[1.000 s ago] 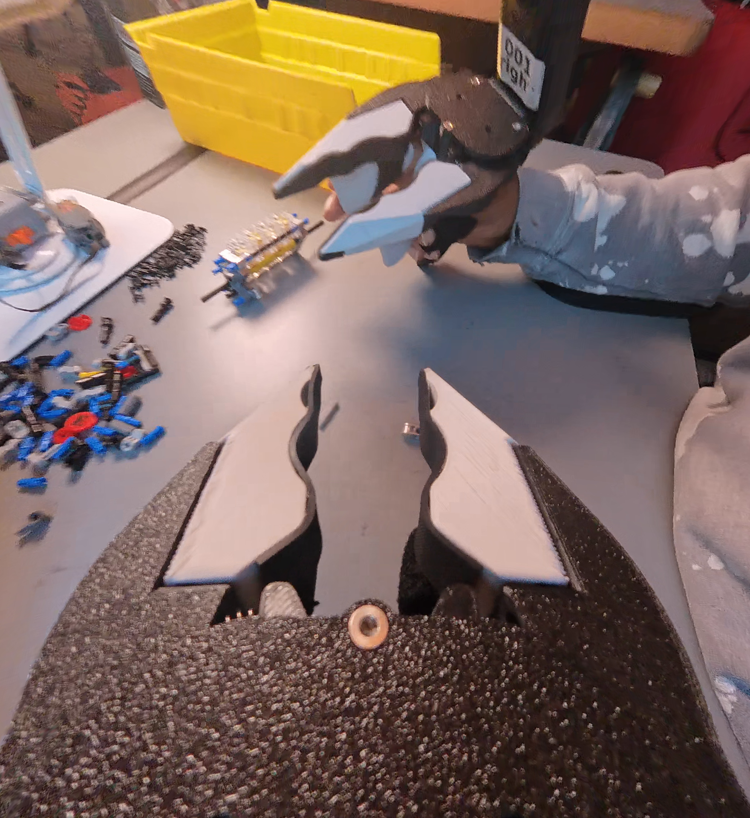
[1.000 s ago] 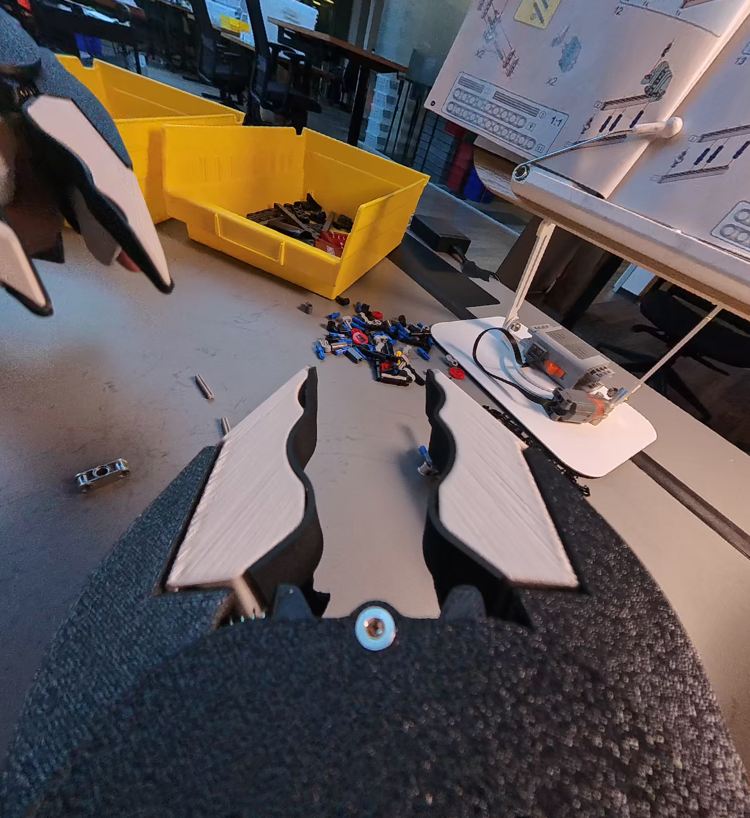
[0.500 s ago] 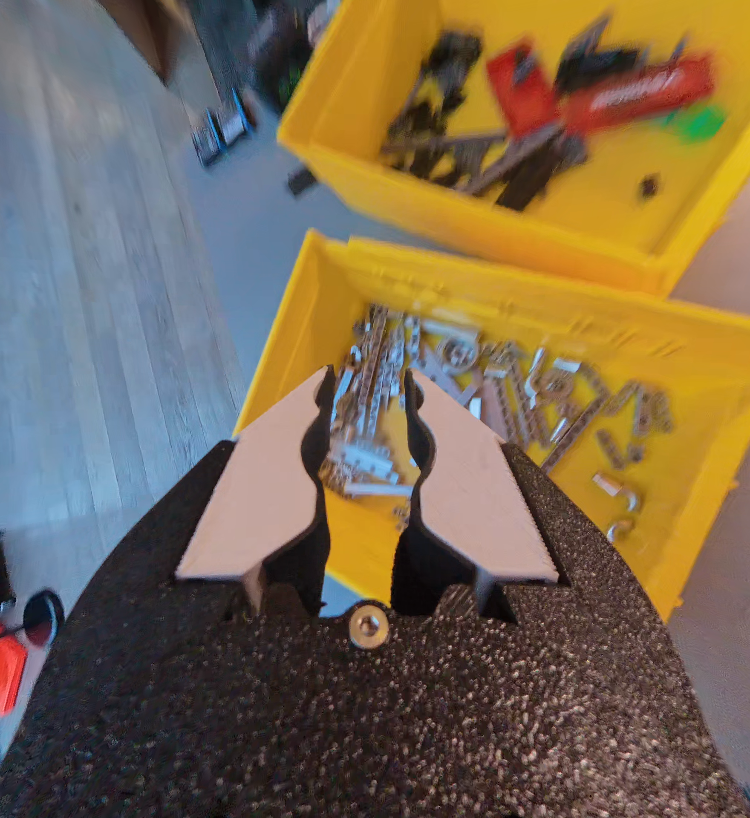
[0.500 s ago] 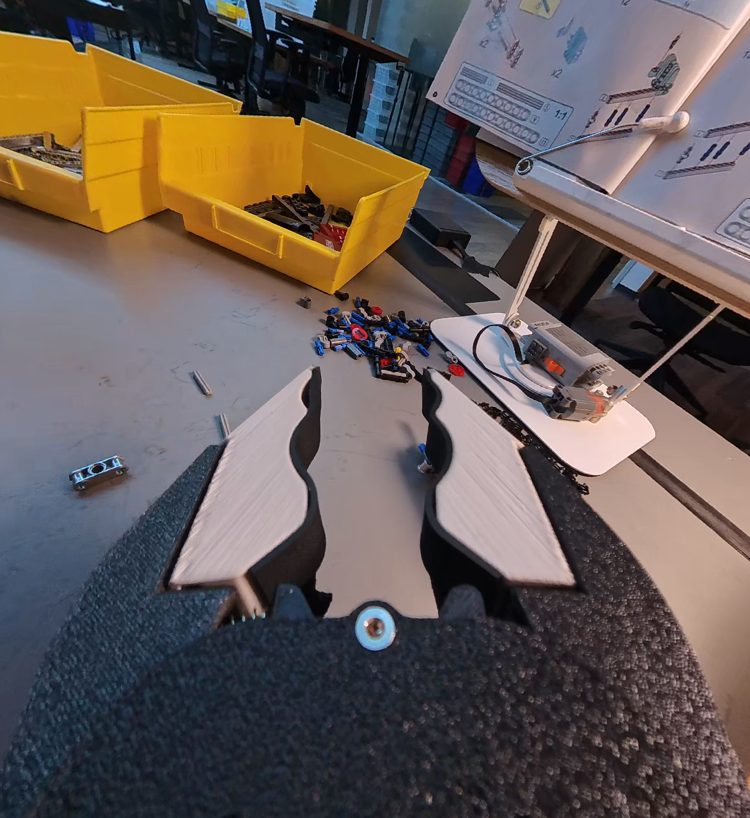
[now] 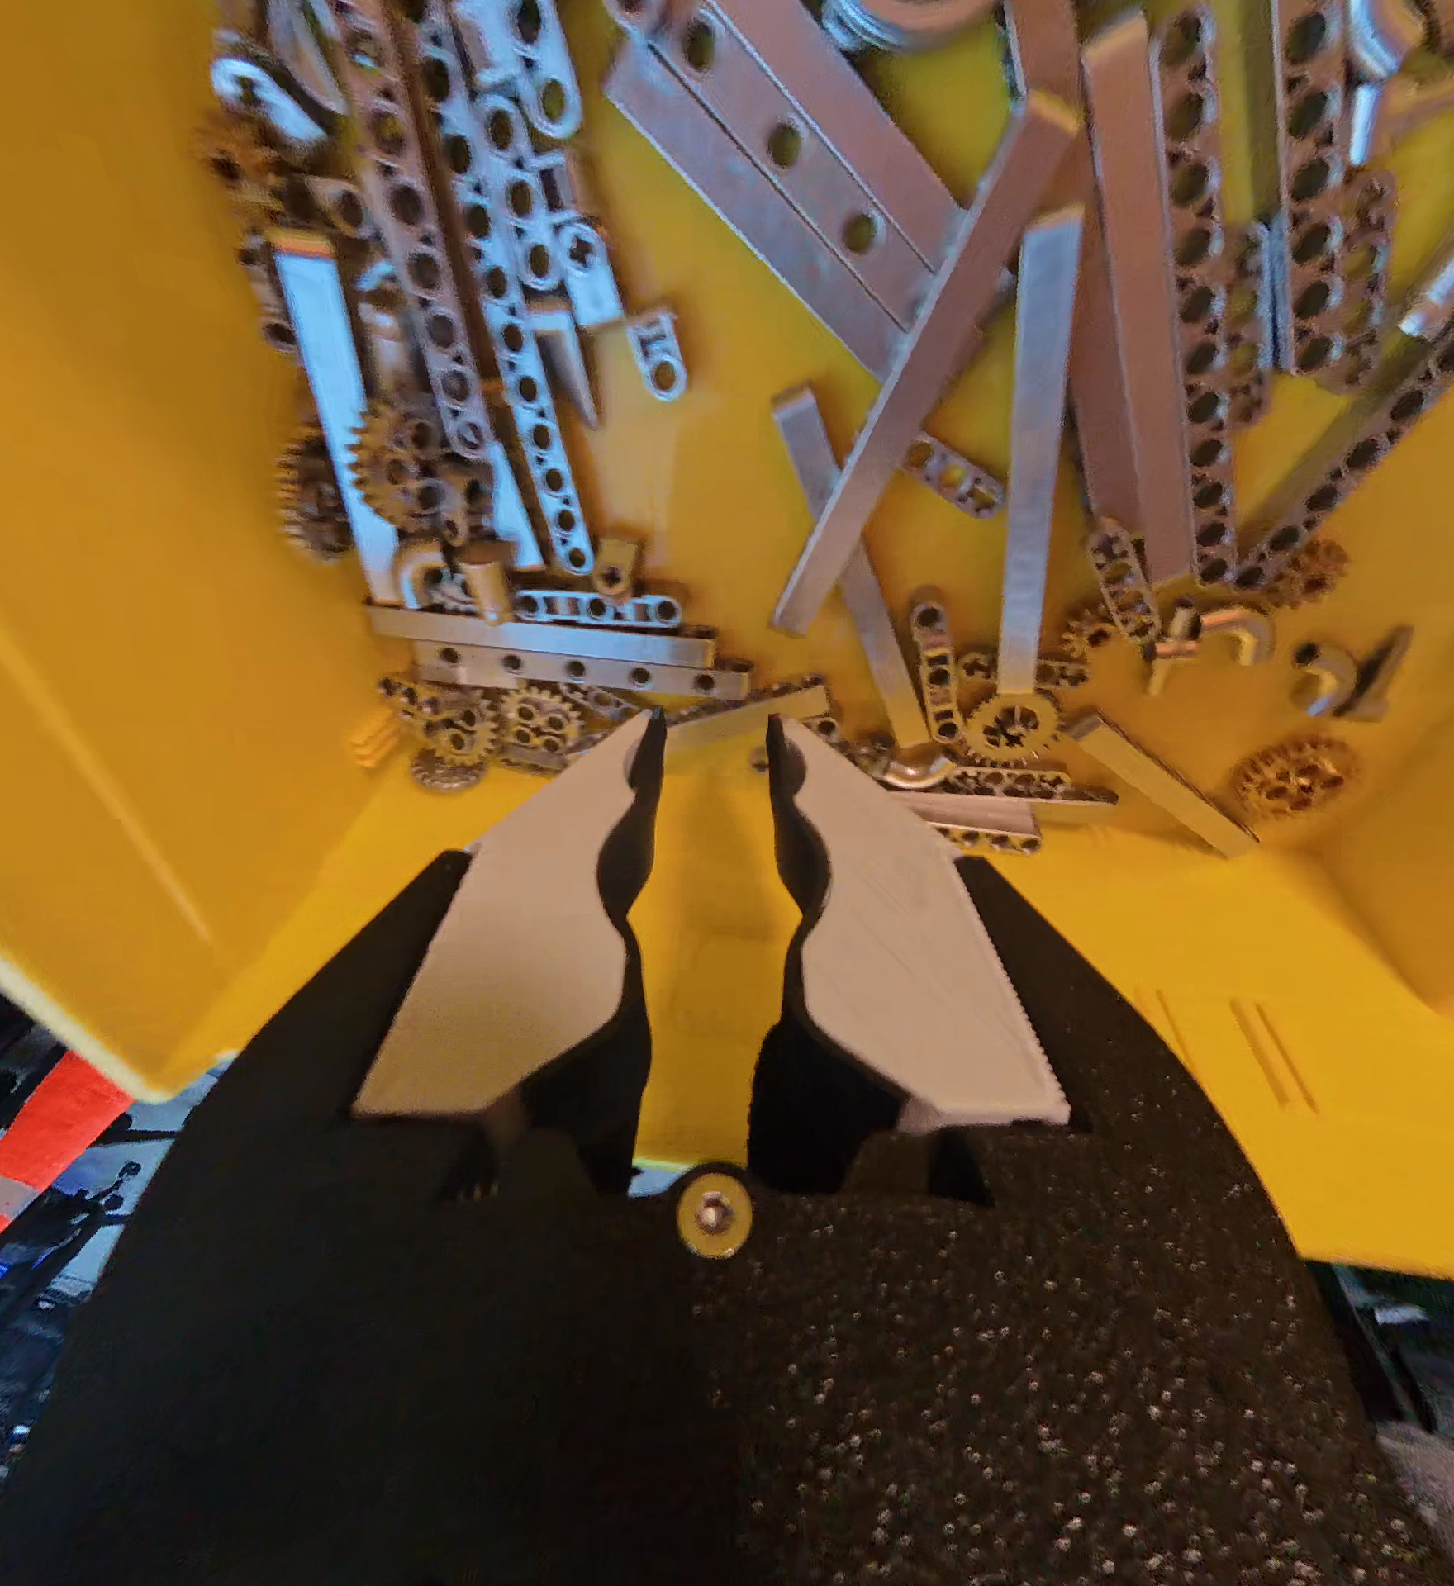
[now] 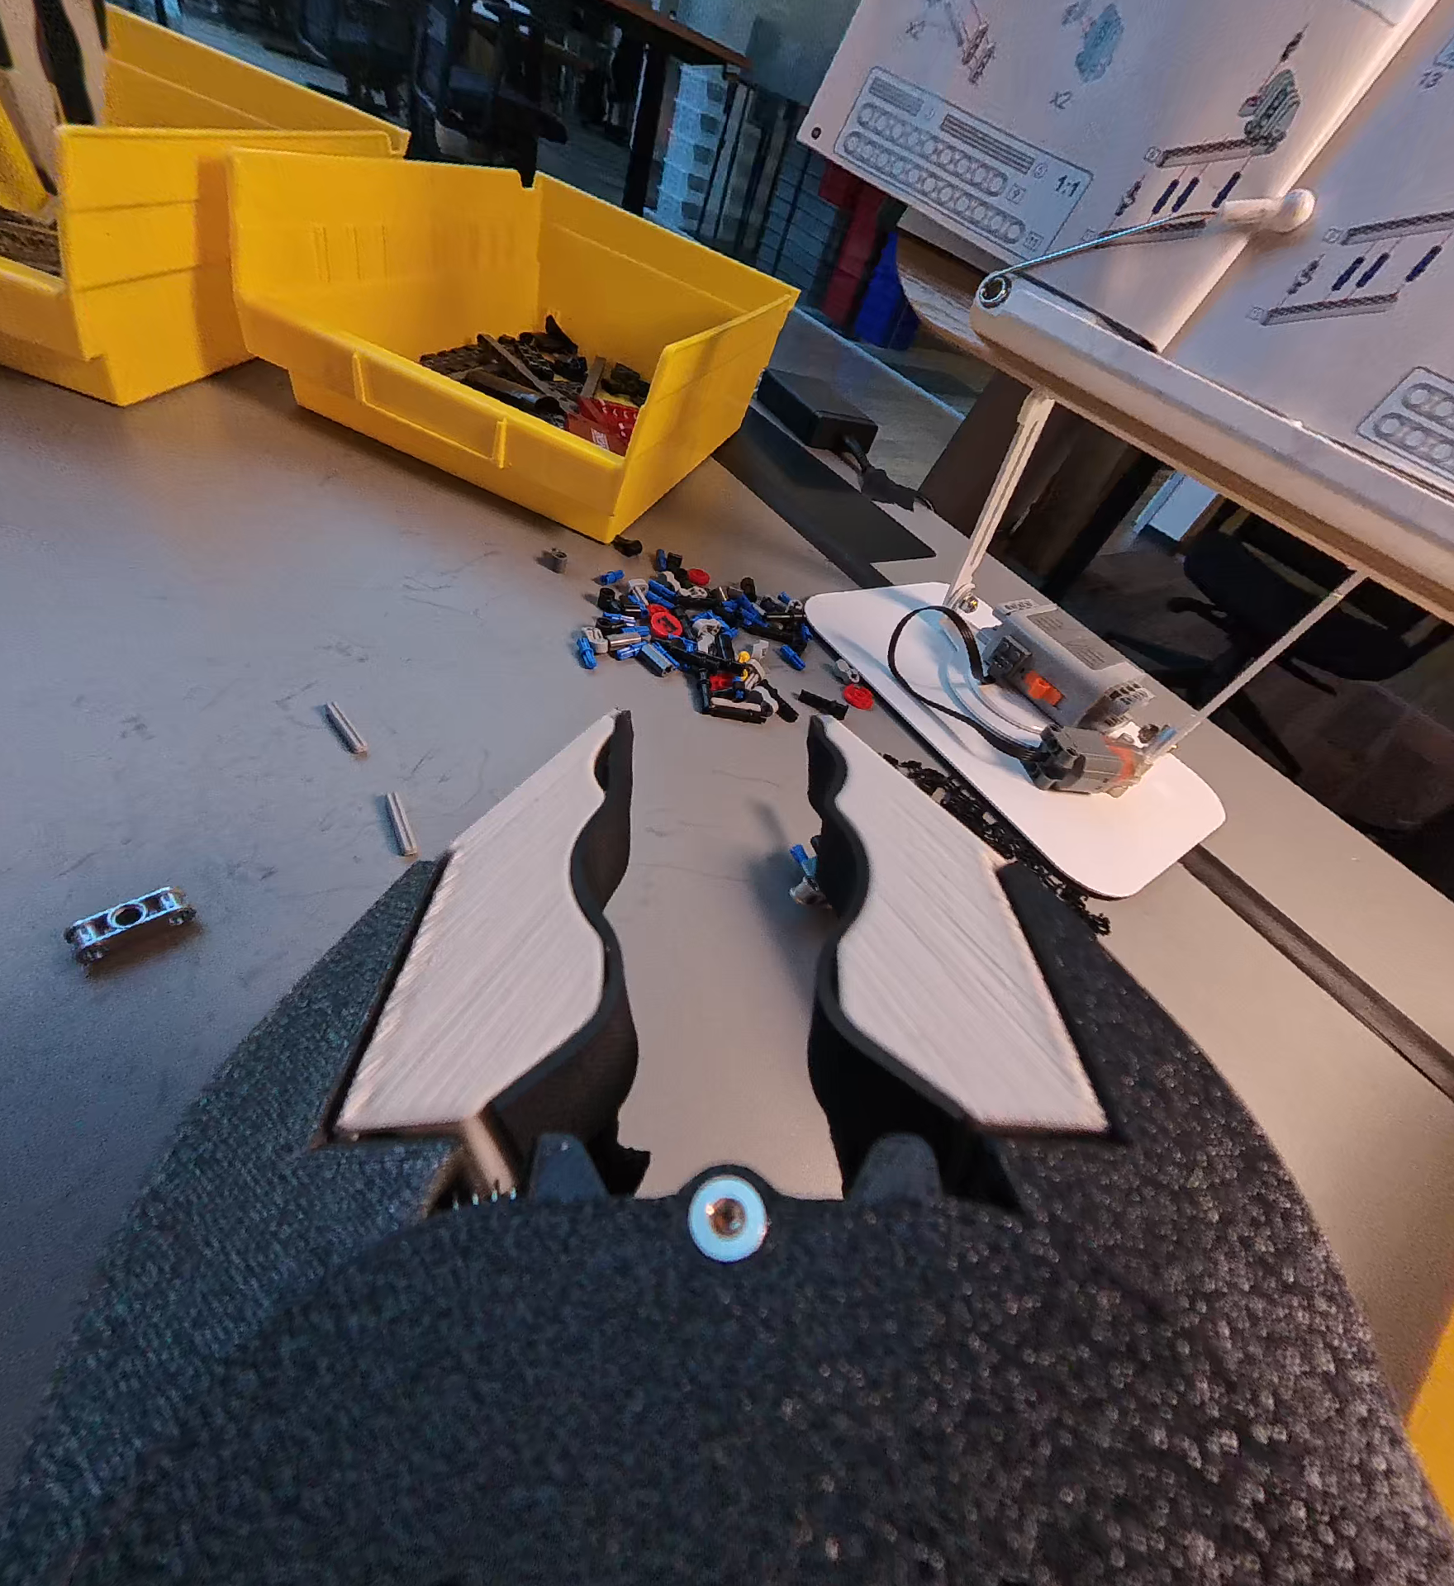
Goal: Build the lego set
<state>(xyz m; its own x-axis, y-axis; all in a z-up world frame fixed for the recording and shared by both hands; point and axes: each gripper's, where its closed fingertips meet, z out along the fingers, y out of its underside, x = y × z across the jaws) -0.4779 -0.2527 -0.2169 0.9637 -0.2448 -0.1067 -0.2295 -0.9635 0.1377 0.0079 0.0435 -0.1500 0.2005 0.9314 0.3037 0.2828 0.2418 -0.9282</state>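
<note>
My left gripper (image 5: 713,729) reaches down into a yellow bin (image 5: 106,532) full of grey beams (image 5: 801,163) and gears (image 5: 1011,729). Its jaws stand a little apart and hold nothing. The tips hover just above a short grey beam (image 5: 745,711) near the bin's near wall. My right gripper (image 6: 719,729) is open and empty, low over the grey table (image 6: 191,601). A small blue and grey part (image 6: 805,871) lies beside its right finger. The left gripper (image 6: 20,86) also shows at the top left of the right wrist view, over its bin (image 6: 131,257).
A second yellow bin (image 6: 414,257) holds black and red parts. A pile of small blue, black and red pieces (image 6: 698,635) lies ahead. A white stand base (image 6: 1135,824) carries a grey motor (image 6: 1058,678). Two axles (image 6: 346,728) and a short grey beam (image 6: 130,923) lie at the left. My right fingertips sit around 60 centimeters from my left ones.
My left gripper swung from the table to above the bin, then dropped into it close to the parts, its jaws narrower. My right gripper stayed almost still.
</note>
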